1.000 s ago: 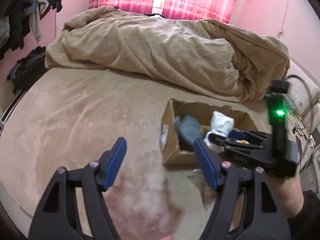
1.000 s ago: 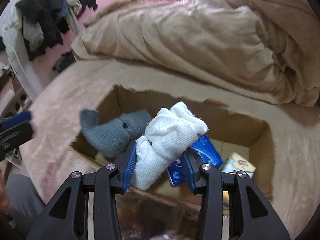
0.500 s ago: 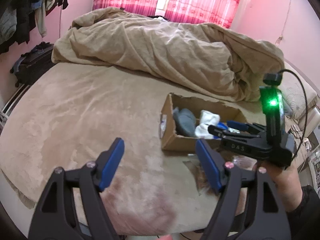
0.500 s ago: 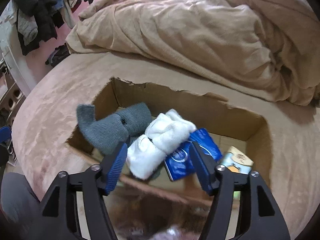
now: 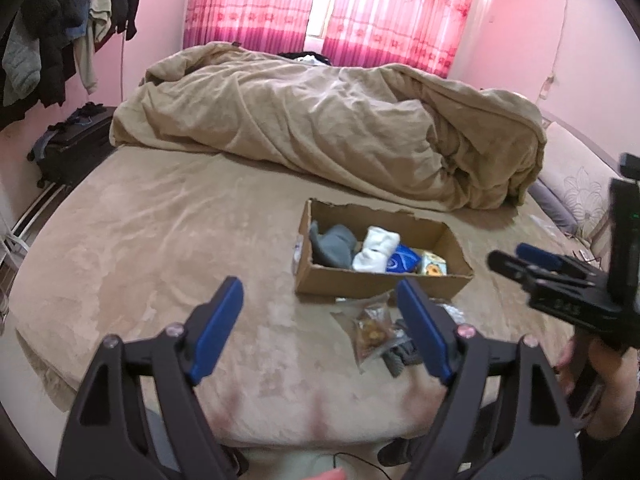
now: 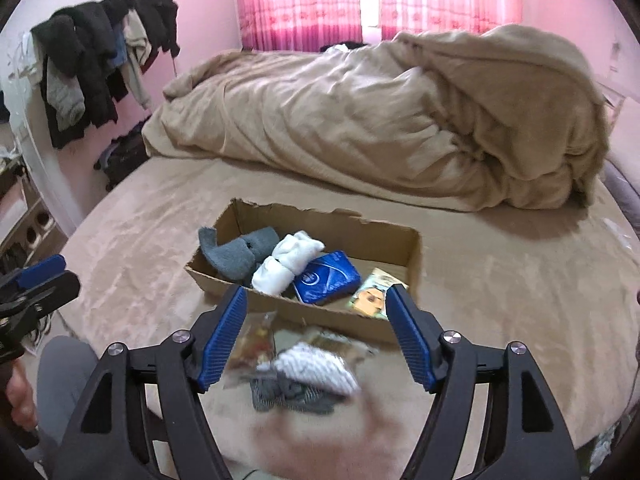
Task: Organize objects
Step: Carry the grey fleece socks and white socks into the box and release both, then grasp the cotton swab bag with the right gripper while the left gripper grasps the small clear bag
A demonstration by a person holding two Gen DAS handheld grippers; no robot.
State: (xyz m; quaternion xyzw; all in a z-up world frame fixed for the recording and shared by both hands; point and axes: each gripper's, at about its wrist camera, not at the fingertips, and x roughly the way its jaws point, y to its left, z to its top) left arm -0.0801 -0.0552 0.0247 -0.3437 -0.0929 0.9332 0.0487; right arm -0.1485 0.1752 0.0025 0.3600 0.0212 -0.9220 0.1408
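A torn cardboard box [image 5: 372, 280] [image 6: 320, 314] sits on the bed. It holds a grey sock [image 5: 334, 246] [image 6: 240, 256], a white sock roll [image 5: 376, 250] [image 6: 286, 268], a blue packet [image 5: 402, 260] [image 6: 328, 282] and a small printed packet [image 5: 434, 268] [image 6: 372, 296]. In front of the box lie a clear snack bag [image 5: 372, 330] [image 6: 254, 340] and a striped grey-white sock [image 6: 308, 376]. My left gripper [image 5: 320, 328] is open and empty, well back from the box. My right gripper [image 6: 316, 332] is open and empty above the loose items; it also shows in the left wrist view [image 5: 532, 264].
A heaped tan duvet [image 5: 340, 132] [image 6: 400, 120] fills the far half of the bed. Clothes hang on a rack at left [image 6: 100, 60]. A dark suitcase [image 5: 68, 148] stands beside the bed. Pink curtains [image 5: 320, 8] cover the window.
My right gripper opened and let the white sock roll drop into the box, then pulled back. Both grippers have drawn back from the box toward the bed's near edge.
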